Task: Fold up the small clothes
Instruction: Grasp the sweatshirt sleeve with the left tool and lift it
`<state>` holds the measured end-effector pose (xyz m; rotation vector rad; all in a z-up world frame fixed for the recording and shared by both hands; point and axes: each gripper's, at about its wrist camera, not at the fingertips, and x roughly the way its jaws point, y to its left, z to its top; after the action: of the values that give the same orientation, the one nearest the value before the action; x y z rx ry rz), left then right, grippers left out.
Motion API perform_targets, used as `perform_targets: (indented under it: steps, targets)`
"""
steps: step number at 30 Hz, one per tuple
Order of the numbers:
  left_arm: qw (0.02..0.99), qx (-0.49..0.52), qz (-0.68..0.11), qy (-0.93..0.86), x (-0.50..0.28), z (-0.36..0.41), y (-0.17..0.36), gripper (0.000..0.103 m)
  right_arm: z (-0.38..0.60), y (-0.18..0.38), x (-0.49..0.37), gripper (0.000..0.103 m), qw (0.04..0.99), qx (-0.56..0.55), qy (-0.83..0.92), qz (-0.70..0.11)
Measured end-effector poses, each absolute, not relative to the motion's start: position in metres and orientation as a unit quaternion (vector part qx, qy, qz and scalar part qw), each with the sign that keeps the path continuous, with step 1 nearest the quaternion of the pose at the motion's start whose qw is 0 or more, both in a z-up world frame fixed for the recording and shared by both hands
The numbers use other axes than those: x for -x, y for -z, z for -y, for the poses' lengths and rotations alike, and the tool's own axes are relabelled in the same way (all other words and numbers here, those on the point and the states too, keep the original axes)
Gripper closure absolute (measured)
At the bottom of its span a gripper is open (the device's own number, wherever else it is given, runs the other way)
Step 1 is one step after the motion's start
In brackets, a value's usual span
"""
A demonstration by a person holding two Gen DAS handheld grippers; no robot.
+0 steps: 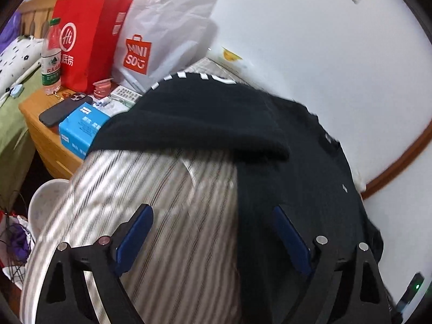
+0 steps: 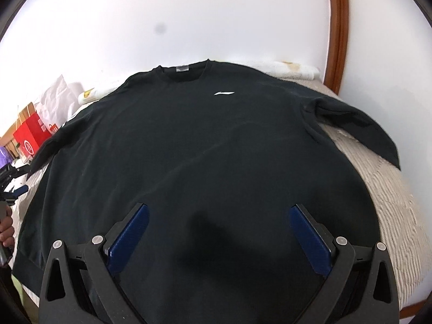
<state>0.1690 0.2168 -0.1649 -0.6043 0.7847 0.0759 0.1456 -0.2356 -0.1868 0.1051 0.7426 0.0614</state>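
Note:
A black T-shirt [image 2: 202, 148] lies flat, front up, on a striped pale bedcover [image 2: 383, 194], with its collar toward the wall and a small white logo [image 2: 224, 93] on the chest. My right gripper [image 2: 219, 207] hovers open over the shirt's lower middle, holding nothing. In the left wrist view, the shirt's side edge [image 1: 297, 183] and its sleeve [image 1: 194, 124] are spread over the bedcover [image 1: 129, 189]. My left gripper [image 1: 212, 209] stands open above that side edge, one finger over bedcover and one over cloth, with nothing pinched. The left gripper [image 2: 10, 183] also shows at the right wrist view's far left edge.
A wooden bedside table [image 1: 35, 124] by the sleeve carries a red paper bag [image 1: 86, 40], a white shopping bag [image 1: 162, 35], a water bottle [image 1: 51, 56], a phone [image 1: 63, 108] and a blue box [image 1: 81, 127]. A white wall [image 2: 189, 13] with wooden trim [image 2: 337, 27] stands behind the bed.

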Motion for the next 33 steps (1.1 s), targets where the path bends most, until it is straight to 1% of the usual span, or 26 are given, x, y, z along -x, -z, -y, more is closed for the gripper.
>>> perform_targets:
  steps: [4,7,14,19,20,21,22,23,24,25,26,27,29,33]
  targets:
    - [0.874,0.328,-0.354,-0.048,-0.179,-0.234,0.169,0.014,0.228,0.189,-0.160,0.001,0.929,-0.040,-0.033,-0.367]
    - [0.868,0.377,-0.322,-0.039,-0.183,-0.246,0.171,0.014,0.222,0.191,-0.170,0.001,0.924,-0.033,-0.036,-0.380]
    - [0.848,0.434,-0.302,-0.049,-0.203,-0.266,0.179,0.014,0.220,0.195,-0.180,0.001,0.921,-0.022,-0.041,-0.387]
    - [0.843,0.446,-0.294,-0.067,-0.220,-0.279,0.180,0.014,0.225,0.189,-0.190,0.001,0.923,-0.018,-0.054,-0.380]
    - [0.843,0.444,-0.295,-0.074,-0.223,-0.281,0.180,0.017,0.225,0.187,-0.193,0.001,0.924,-0.013,-0.056,-0.377]
    - [0.844,0.437,-0.297,-0.090,-0.227,-0.283,0.178,0.026,0.226,0.184,-0.196,0.001,0.926,-0.006,-0.057,-0.372]
    - [0.845,0.430,-0.299,-0.104,-0.229,-0.285,0.177,0.032,0.227,0.181,-0.200,0.001,0.928,0.000,-0.057,-0.368]
    - [0.846,0.423,-0.301,-0.118,-0.231,-0.287,0.176,0.045,0.228,0.179,-0.202,0.001,0.929,0.004,-0.056,-0.365]
    - [0.848,0.412,-0.306,-0.134,-0.234,-0.289,0.174,0.062,0.230,0.176,-0.206,0.001,0.931,0.006,-0.054,-0.362]
    - [0.850,0.397,-0.312,-0.151,-0.237,-0.291,0.171,0.069,0.233,0.172,-0.210,0.001,0.932,0.007,-0.052,-0.359]
    - [0.851,0.387,-0.315,-0.161,-0.239,-0.294,0.168,0.079,0.235,0.171,-0.213,0.001,0.932,0.007,-0.052,-0.358]
    - [0.854,0.379,-0.316,-0.167,-0.241,-0.297,0.163,0.084,0.236,0.169,-0.217,0.001,0.933,0.006,-0.052,-0.357]
    - [0.862,0.369,-0.304,-0.169,-0.242,-0.298,0.152,0.089,0.240,0.165,-0.222,0.001,0.934,0.005,-0.054,-0.352]
    - [0.891,0.306,-0.281,-0.182,-0.250,-0.283,0.112,0.094,0.246,0.162,-0.223,0.001,0.938,0.000,-0.055,-0.342]
